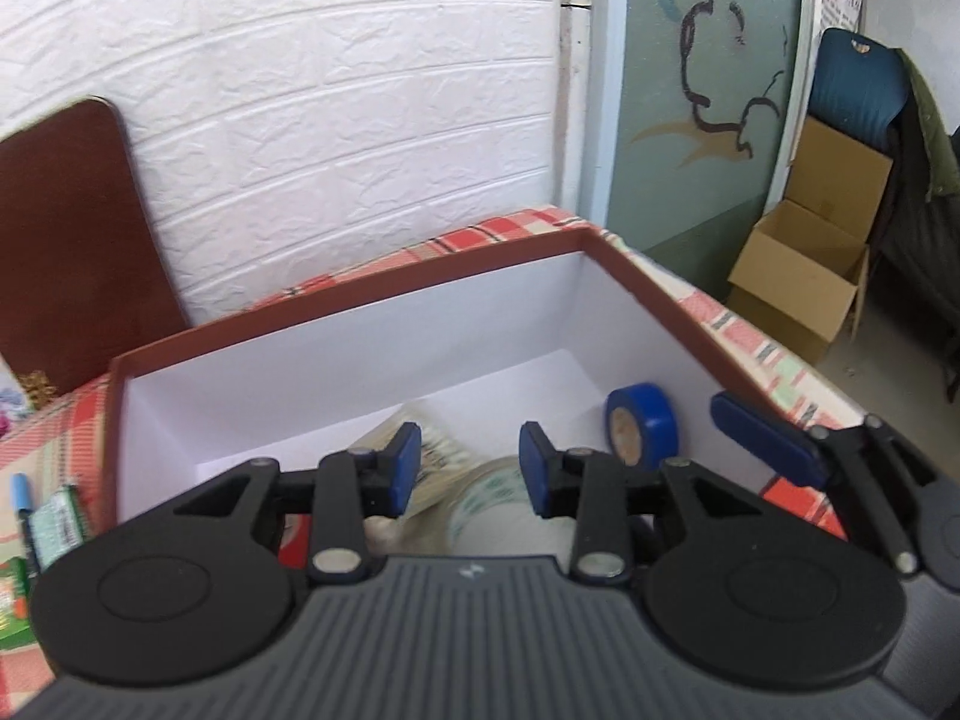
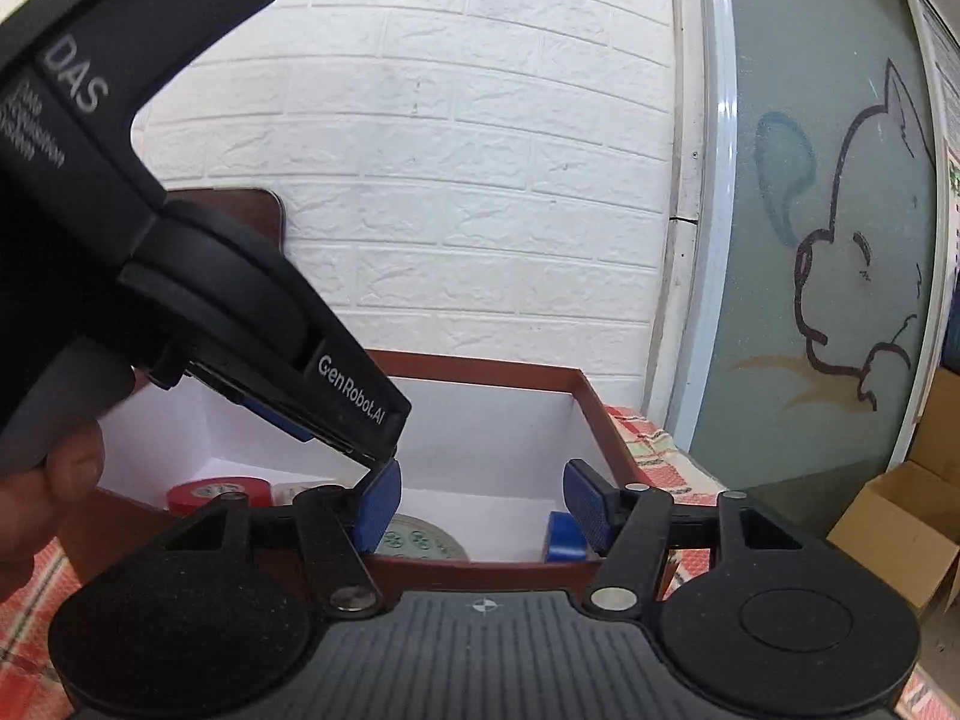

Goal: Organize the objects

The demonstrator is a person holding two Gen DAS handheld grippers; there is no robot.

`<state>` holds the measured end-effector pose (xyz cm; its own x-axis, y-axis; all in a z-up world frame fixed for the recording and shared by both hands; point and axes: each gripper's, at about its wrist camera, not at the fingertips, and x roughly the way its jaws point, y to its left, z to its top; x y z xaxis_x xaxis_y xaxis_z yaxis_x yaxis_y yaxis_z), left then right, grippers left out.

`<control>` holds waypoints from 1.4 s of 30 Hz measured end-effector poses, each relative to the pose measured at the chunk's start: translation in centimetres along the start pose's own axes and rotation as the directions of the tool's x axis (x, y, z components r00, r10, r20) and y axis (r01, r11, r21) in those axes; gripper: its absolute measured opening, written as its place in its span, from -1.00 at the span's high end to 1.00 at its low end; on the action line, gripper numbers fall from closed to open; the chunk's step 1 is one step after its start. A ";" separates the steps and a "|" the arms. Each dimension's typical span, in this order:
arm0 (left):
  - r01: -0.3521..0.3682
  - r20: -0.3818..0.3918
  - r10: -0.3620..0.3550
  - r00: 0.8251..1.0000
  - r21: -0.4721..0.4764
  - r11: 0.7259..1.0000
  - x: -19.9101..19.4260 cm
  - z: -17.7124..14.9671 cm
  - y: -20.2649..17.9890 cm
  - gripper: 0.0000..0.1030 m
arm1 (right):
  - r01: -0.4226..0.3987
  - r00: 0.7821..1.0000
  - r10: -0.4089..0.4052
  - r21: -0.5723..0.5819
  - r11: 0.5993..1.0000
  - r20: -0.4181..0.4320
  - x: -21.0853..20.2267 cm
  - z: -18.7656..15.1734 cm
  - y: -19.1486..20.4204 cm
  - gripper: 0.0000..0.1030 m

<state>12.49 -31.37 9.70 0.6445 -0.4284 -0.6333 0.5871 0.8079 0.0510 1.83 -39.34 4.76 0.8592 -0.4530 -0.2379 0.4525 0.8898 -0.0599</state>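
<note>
- The wall at the back is white and bumpy, with a brick pattern.
- A frosted glass door stands to the right of it, with a cartoon animal drawn on it.
- An open cardboard box sits on the grey floor.
- A blue chair back shows above the box.
- A red checked cloth covers the table.
- A dark brown board leans on the wall.

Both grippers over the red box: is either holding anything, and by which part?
Nothing is held. The left gripper and right gripper both stand open and empty above the box.
</note>
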 end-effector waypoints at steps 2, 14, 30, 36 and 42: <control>-0.023 0.000 0.023 1.000 0.002 1.000 -0.9 -0.5 0.3 0.25 | -0.014 1.000 0.014 0.013 1.000 0.013 -0.8 0.0 0.7 -0.16; -0.087 -0.002 0.087 0.996 -0.104 0.991 -6.5 -4.8 3.8 0.23 | -0.140 0.990 0.140 -0.002 0.990 0.016 -5.7 -0.4 6.2 -0.16; -0.150 -0.032 0.147 0.989 -0.230 0.961 -10.3 -10.2 10.1 0.08 | -0.272 0.961 0.267 -0.081 0.959 -0.067 -8.7 -1.4 12.9 -0.16; -0.230 -0.058 0.223 0.973 -0.250 0.941 -10.3 -13.4 12.7 0.06 | -0.345 0.932 0.332 -0.075 0.936 -0.142 -8.7 -2.3 14.1 -0.14; -0.357 -0.165 0.318 0.934 -0.353 0.865 -9.5 -18.7 18.8 0.04 | -0.438 0.884 0.409 -0.099 0.893 -0.226 -8.7 -3.6 16.5 -0.05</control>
<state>8.25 -4.51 2.25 0.7074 -0.0762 -0.7027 0.1051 0.9945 -0.0020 0.95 -20.54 2.39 0.8908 -0.0240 -0.4538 0.0038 0.9990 -0.0453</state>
